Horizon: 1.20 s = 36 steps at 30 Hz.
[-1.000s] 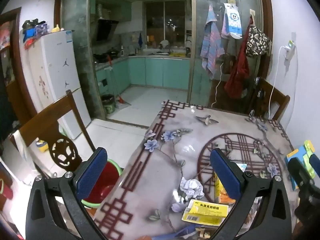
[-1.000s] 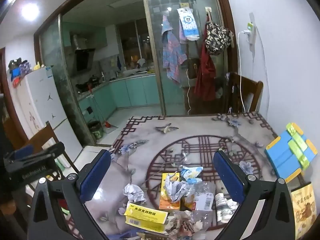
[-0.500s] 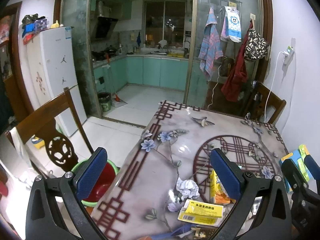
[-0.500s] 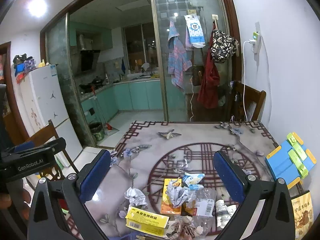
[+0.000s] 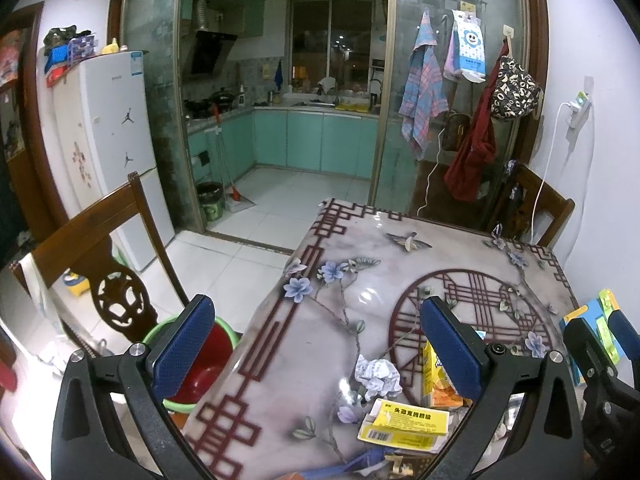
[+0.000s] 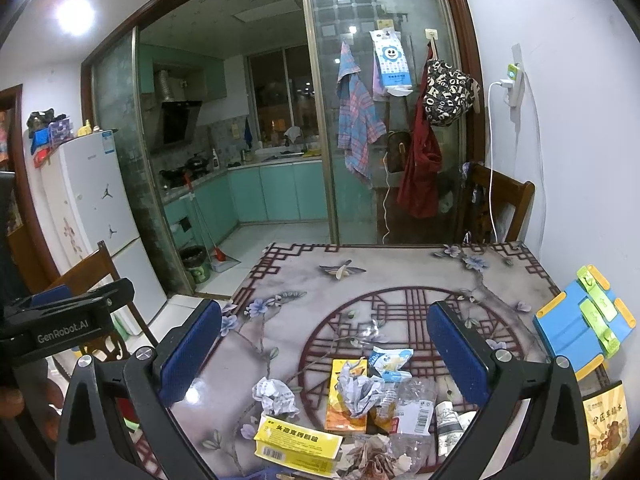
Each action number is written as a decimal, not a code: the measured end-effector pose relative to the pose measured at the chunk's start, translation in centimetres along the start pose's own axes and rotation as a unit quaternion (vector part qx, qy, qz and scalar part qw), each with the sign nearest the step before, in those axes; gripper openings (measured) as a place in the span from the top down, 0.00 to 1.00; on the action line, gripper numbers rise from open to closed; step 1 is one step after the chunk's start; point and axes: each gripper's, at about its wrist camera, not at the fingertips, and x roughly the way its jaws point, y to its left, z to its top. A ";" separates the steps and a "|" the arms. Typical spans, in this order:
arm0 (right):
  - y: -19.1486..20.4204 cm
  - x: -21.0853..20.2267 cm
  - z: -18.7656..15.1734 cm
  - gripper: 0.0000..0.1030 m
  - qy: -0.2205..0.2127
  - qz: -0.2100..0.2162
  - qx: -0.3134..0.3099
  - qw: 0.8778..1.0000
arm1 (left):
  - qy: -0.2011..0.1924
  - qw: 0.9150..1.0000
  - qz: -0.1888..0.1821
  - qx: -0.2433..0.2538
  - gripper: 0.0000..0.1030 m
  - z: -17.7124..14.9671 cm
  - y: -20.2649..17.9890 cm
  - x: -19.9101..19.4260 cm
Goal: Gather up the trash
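Note:
Trash lies in a heap at the near end of the patterned table [image 6: 400, 280]: a yellow flat box [image 6: 298, 442], a crumpled white paper ball [image 6: 276, 394], an orange carton [image 6: 346, 400], a crushed clear plastic bottle [image 6: 412, 408] and wrappers. The yellow box [image 5: 402, 424] and the paper ball [image 5: 378, 374] also show in the left wrist view. My left gripper [image 5: 320, 344] is open and empty above the table's left edge. My right gripper [image 6: 326, 346] is open and empty above the heap.
A red bucket with a green rim [image 5: 200, 364] stands on the floor left of the table, beside a wooden chair [image 5: 104, 256]. A blue and yellow folder [image 6: 584, 320] and a printed card [image 6: 608, 428] lie at the table's right edge. Another chair [image 6: 500, 208] stands at the far end.
Both grippers have risen and drawn back a little, so more of the table and trash shows. Both stay open and empty.

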 end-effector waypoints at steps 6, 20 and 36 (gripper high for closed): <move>0.0 0.0 0.0 0.00 -0.001 0.000 0.001 1.000 | 0.001 1.000 0.000 0.000 0.00 -0.1 0.0 0.1; 0.1 0.1 0.0 0.00 -0.001 0.001 0.002 1.000 | 0.002 1.000 0.000 -0.001 0.00 -0.1 0.3 0.2; 0.4 0.4 -0.5 0.00 0.002 0.003 0.004 1.000 | 0.004 1.000 0.001 -0.003 0.00 -0.6 0.7 0.6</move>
